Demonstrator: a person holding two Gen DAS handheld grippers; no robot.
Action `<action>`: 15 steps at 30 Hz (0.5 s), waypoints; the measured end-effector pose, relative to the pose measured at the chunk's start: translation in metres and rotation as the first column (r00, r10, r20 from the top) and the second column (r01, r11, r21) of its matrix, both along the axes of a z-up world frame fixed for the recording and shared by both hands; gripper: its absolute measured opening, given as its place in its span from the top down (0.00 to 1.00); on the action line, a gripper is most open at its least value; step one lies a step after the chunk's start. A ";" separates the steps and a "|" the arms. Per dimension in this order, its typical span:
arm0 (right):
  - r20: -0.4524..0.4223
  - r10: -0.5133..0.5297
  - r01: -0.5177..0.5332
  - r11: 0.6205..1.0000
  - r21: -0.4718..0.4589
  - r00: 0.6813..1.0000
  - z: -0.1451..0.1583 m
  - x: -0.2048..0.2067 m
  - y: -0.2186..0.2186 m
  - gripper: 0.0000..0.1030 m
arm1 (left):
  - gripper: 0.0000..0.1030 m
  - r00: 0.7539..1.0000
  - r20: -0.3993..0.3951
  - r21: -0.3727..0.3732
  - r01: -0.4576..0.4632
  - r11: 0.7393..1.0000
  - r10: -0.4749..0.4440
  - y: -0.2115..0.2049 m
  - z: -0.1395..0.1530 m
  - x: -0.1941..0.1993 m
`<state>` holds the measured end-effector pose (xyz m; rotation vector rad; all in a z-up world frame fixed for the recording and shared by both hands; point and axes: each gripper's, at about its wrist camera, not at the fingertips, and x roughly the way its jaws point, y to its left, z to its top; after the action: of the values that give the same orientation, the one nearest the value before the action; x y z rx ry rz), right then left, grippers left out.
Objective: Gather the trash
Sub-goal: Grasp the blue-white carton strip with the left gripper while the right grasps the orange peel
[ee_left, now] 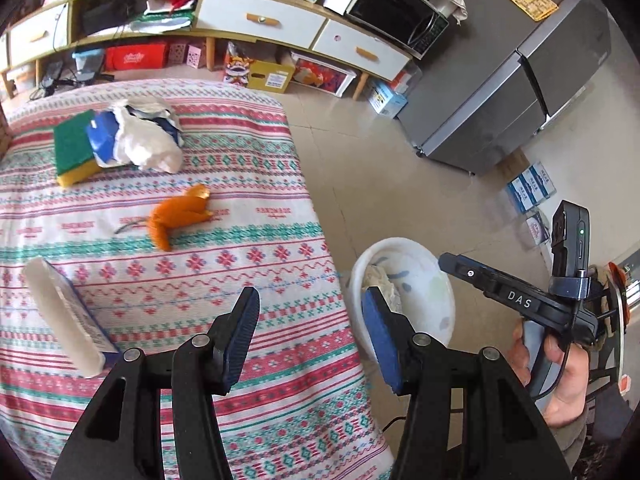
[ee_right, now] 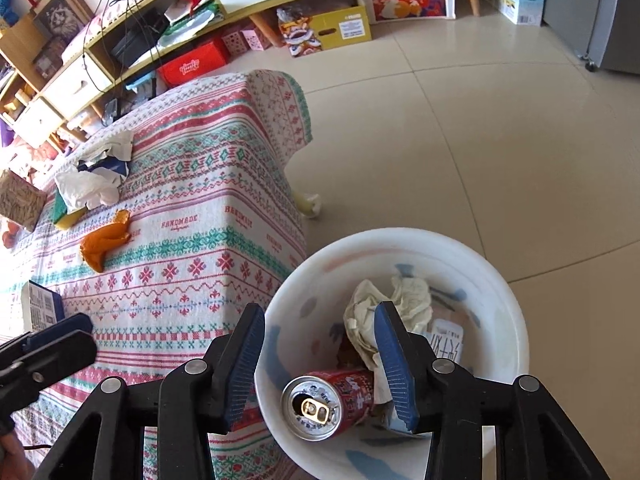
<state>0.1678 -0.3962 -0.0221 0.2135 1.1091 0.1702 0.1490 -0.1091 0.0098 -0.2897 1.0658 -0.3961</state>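
A white waste bin stands on the floor beside the table; inside lie a red drink can and crumpled paper. My right gripper is open and empty above the bin's near rim. My left gripper is open and empty over the table's right edge. On the patterned tablecloth lie an orange peel, crumpled white and blue wrappers and a blue-and-white box. The bin also shows in the left wrist view, with the right gripper over it.
A green-and-yellow sponge lies under the wrappers. A low cabinet with a microwave lines the far wall, with boxes underneath. A grey fridge stands at right. A scrap lies on the tiled floor by the table.
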 end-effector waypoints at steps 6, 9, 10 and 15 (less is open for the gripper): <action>0.077 -0.042 0.041 0.999 0.018 0.996 0.019 -0.005 -0.006 0.49 | 0.33 0.992 -0.012 0.033 -0.128 0.991 0.128 0.071 0.012 -0.002; 0.095 -0.041 0.038 0.999 0.032 0.995 0.024 -0.007 -0.003 0.43 | 0.29 0.974 -0.035 0.032 -0.221 0.975 0.222 0.105 0.005 -0.003; 0.093 -0.028 0.024 0.999 0.040 0.995 0.025 -0.007 0.001 0.43 | 0.29 0.968 -0.053 0.030 -0.246 0.969 0.247 0.114 0.000 -0.004; 0.143 0.136 -0.133 0.991 -0.027 0.980 0.035 -0.016 0.047 0.41 | 0.29 0.952 -0.106 0.038 -0.285 0.958 0.288 0.126 -0.023 -0.003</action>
<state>0.1514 -0.3491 0.0125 0.1087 0.9801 0.2927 0.1459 0.0171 -0.0129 -0.4441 1.1170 -0.1076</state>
